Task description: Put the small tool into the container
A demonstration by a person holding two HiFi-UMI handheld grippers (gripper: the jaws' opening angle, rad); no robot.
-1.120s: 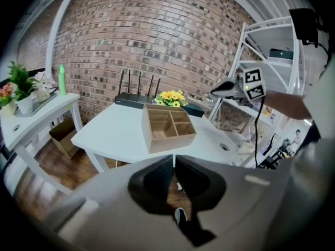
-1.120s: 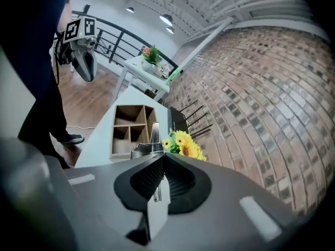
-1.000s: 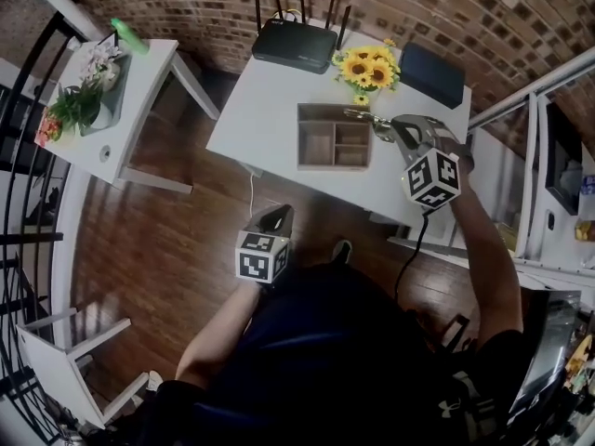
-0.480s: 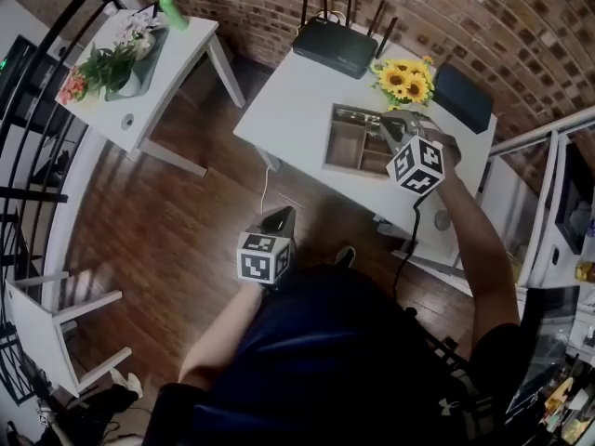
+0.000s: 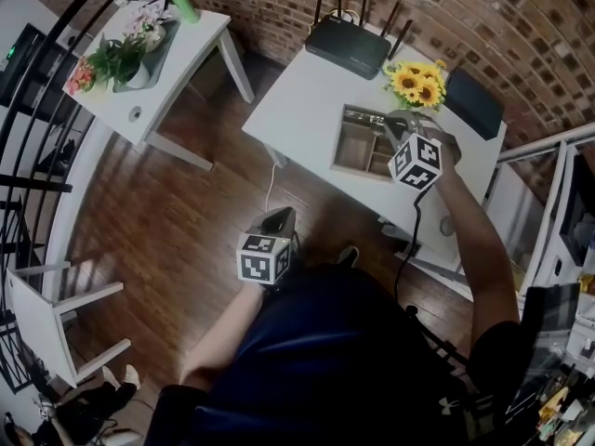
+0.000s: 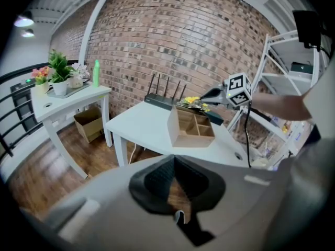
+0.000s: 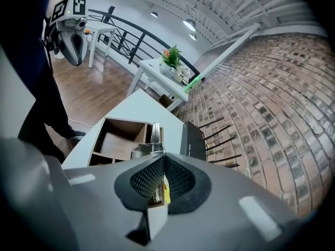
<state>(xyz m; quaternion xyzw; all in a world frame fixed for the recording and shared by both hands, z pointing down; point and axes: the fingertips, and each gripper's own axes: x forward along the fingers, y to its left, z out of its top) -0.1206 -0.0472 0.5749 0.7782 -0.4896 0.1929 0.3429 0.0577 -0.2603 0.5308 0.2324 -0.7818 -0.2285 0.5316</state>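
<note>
The container is a wooden box with compartments [image 5: 361,143] on the white table [image 5: 297,100]; it also shows in the left gripper view [image 6: 191,128] and the right gripper view [image 7: 118,138]. My right gripper [image 5: 398,124] [image 7: 161,159] is shut on the small metal tool [image 7: 152,138], which has a yellow part between the pads. The tool [image 5: 370,119] hangs over the box's far right compartments. My left gripper [image 5: 277,217] [image 6: 174,159] is shut on nothing, held low over the wooden floor, well short of the table.
A black router [image 5: 349,45], sunflowers [image 5: 418,84] and a dark flat case [image 5: 474,101] stand along the table's far side. A white side table [image 5: 139,72] with plants and a green bottle [image 5: 183,2] is at left. A railing, a white chair [image 5: 56,314] and shelving surround.
My right gripper has carried the tool leftwards, from beside the box's right edge to over its far right compartments. The head view has shifted. The left gripper has kept its place.
</note>
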